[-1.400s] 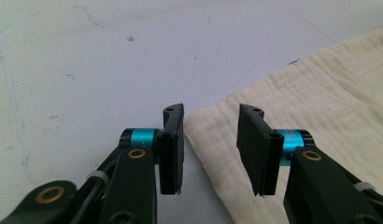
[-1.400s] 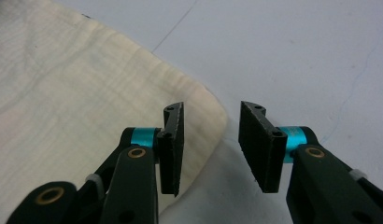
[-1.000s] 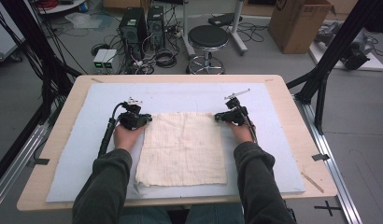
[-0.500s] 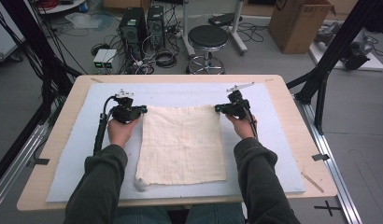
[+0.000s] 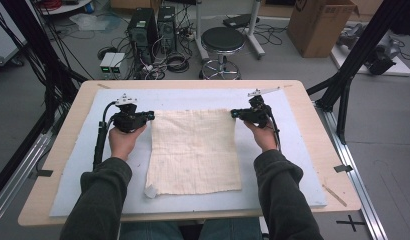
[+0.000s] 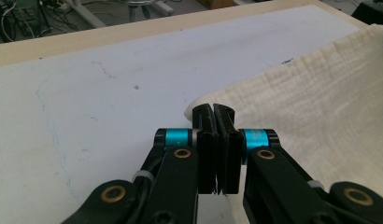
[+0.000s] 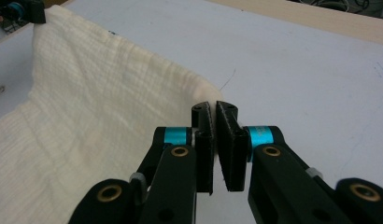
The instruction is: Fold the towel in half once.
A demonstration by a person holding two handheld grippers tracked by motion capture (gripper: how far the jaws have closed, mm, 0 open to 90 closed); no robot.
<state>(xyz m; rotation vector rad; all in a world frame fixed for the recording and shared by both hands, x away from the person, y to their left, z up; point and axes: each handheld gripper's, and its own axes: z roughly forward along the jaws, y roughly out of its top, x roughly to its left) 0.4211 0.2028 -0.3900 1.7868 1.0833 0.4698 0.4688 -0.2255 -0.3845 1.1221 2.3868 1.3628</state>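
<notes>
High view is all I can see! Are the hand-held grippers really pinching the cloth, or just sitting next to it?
Observer: The left gripper view shows the left hand-held gripper with its jaws shut on a corner of the cloth.
Operator: And the other one?
Observer: The right hand-held gripper pinches its corner the same way, in its own view.
Operator: Is the cloth flat?
Observer: No. In the right gripper view its far edge sags between the two grippers, off the blue mat.

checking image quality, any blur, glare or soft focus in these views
High view: even light, no glare, slightly soft; cloth readable. Left gripper view: jaws and cloth weave crisp, far table edge softer. Right gripper view: cloth sharp, faint shadow under its lifted edge.
</notes>
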